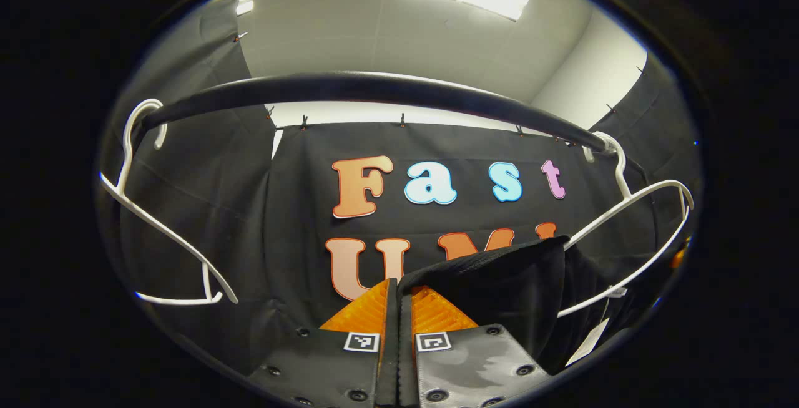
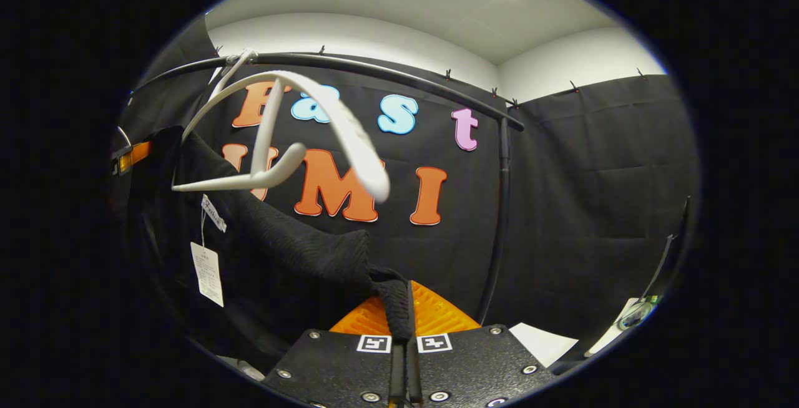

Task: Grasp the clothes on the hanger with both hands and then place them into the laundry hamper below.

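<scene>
While both our grippers are clamped on the black garment (image 1: 499,277), it hangs stretched between them under the rail (image 1: 374,87), not yet down in the hamper, which we cannot place from here. Our left gripper (image 1: 397,299) has its two fingers pressed together with a fold of the dark cloth caught between them; from there the fabric runs up and to the right of the fingertips, toward the white hanger (image 1: 630,208) that hangs on the rail just above and to the right. Our right gripper (image 2: 402,308) is likewise clenched on a ribbed edge of the garment (image 2: 299,246), which rises up and to the left of its fingertips, past a paper tag (image 2: 207,272), toward the same hanger (image 2: 312,115), tilted and blurred above.

We judge the garment is off the hanger, or nearly so, though we cannot tell whether any cloth is caught on an arm of it. If some is, pulling down could drag the hanger off the rail. Each grip holds only a thin fold, so a sharp tug, or the hands drawing apart, could slip the cloth out of one gripper and leave it dangling from the other. A second empty hanger (image 1: 156,233) hangs well to the left of our left gripper, clear of the work.
</scene>
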### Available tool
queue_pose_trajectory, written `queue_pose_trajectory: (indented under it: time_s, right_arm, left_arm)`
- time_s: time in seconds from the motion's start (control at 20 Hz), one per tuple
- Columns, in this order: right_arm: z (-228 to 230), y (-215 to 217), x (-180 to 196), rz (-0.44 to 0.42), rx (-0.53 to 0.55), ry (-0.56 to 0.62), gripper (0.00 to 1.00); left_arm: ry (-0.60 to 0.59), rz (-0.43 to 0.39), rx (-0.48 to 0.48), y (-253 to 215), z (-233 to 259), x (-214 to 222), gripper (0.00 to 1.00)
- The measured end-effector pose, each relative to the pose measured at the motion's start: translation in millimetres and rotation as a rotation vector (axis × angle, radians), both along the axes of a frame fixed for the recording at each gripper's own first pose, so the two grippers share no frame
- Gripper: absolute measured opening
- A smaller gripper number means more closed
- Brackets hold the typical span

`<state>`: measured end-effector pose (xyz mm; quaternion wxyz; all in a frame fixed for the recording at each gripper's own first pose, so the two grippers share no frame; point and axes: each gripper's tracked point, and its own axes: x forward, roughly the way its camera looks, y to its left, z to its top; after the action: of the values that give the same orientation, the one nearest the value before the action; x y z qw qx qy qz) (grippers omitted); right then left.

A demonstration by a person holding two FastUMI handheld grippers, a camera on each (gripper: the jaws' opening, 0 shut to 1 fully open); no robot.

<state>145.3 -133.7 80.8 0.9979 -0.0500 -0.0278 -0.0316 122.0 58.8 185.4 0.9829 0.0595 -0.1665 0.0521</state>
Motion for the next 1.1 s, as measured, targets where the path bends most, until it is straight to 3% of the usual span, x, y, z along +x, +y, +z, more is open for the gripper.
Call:
queue_pose_trajectory:
  time_s: [0.2,0.55,1.1]
  right_arm:
    - [-22.0,33.0,-2.3,0.023,0.0,0.015,0.01]
    - [-12.9,93.2,-0.5,0.083,0.034,-0.019,0.01]
    - [-27.7,126.1,-2.6,0.111,0.107,0.002,0.01]
  left_arm:
    - [-0.014,0.013,0.016,2.9,7.6,-2.2,0.07]
    - [-0.029,0.031,0.026,10.9,20.0,-9.1,0.07]
    - [0.074,0.077,0.008,40.9,-21.6,-9.0,0.07]
